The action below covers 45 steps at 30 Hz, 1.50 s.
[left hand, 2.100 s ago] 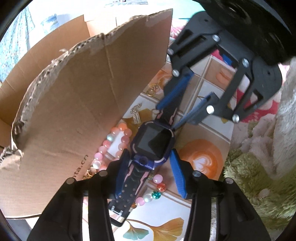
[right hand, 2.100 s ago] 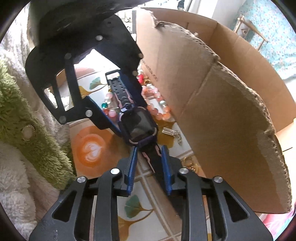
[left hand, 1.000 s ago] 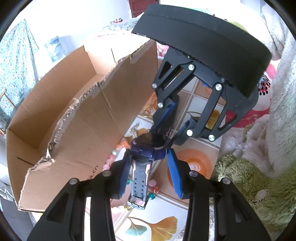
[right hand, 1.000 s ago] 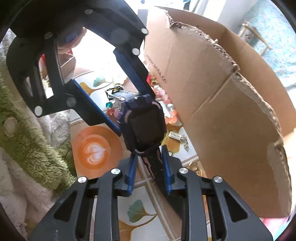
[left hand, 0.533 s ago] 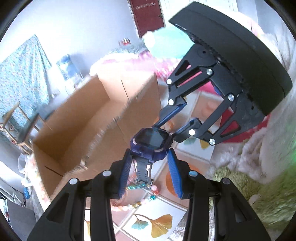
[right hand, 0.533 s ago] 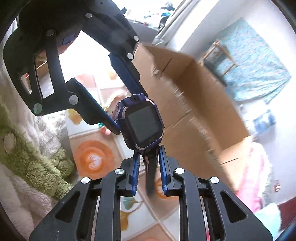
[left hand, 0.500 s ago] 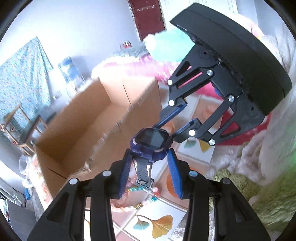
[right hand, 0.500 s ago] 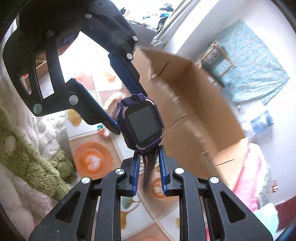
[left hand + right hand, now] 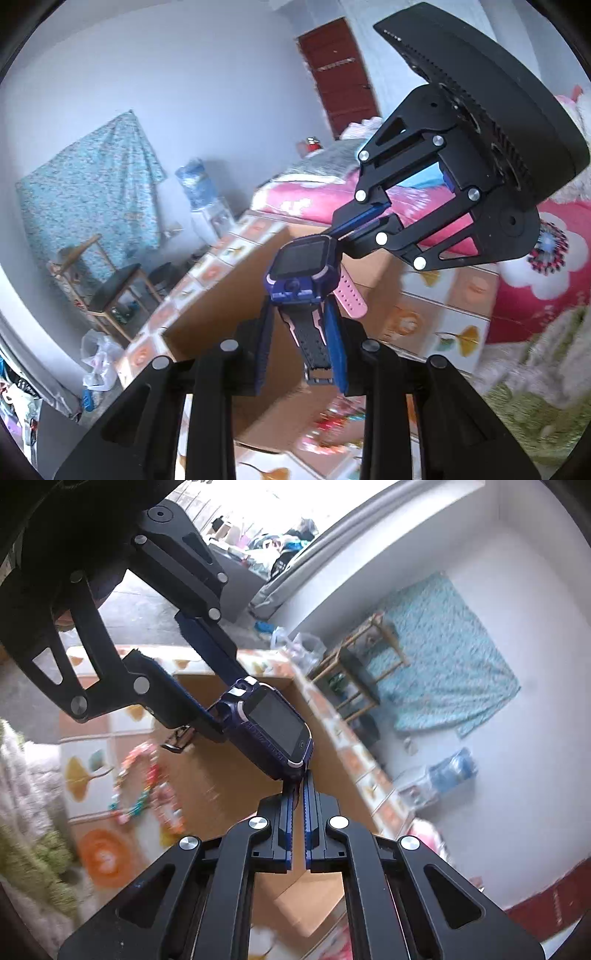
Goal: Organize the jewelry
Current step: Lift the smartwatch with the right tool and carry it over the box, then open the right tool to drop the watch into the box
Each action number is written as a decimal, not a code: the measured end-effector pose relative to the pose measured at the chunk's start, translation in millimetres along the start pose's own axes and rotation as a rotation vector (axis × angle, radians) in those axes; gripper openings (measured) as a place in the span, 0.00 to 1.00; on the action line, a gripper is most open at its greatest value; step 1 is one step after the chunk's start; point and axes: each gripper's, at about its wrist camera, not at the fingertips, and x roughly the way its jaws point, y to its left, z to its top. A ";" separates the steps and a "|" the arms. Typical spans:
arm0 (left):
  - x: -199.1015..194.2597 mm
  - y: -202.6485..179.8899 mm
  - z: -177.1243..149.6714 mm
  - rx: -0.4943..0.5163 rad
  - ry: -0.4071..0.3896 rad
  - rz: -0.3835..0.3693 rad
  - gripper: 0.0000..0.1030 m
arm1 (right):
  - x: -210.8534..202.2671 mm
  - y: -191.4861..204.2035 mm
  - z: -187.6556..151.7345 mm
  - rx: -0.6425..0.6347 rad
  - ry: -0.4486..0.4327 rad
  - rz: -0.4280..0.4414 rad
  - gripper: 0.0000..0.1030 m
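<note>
A dark blue children's smartwatch (image 9: 301, 266) with a black screen and a black and pink strap hangs in the air between both grippers. My left gripper (image 9: 301, 345) is shut on its lower strap. My right gripper (image 9: 297, 799) is shut on the other strap end, with the watch face (image 9: 275, 729) just beyond its fingertips. Each gripper shows in the other's view: the right one (image 9: 354, 232) and the left one (image 9: 199, 701). Bead bracelets (image 9: 147, 786) lie blurred on the tiled mat below, beside the open cardboard box (image 9: 236, 306).
The box (image 9: 236, 794) stands on a mat with ginkgo-leaf and orange heart tiles (image 9: 103, 853). A green fluffy rug (image 9: 535, 406) and pink bedding (image 9: 532, 295) lie to one side. A wooden stool (image 9: 114, 291) and water bottle (image 9: 195, 184) stand by the far wall.
Both grippers have lifted the watch from the mat to well above the box and tilted upward. The left gripper's jaws have narrowed onto the strap. The bracelets stay on the mat.
</note>
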 end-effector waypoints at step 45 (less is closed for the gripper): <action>7.1 66.9 -126.0 -0.735 0.225 0.253 0.56 | 169.3 -81.8 -24.3 0.485 0.394 0.592 0.46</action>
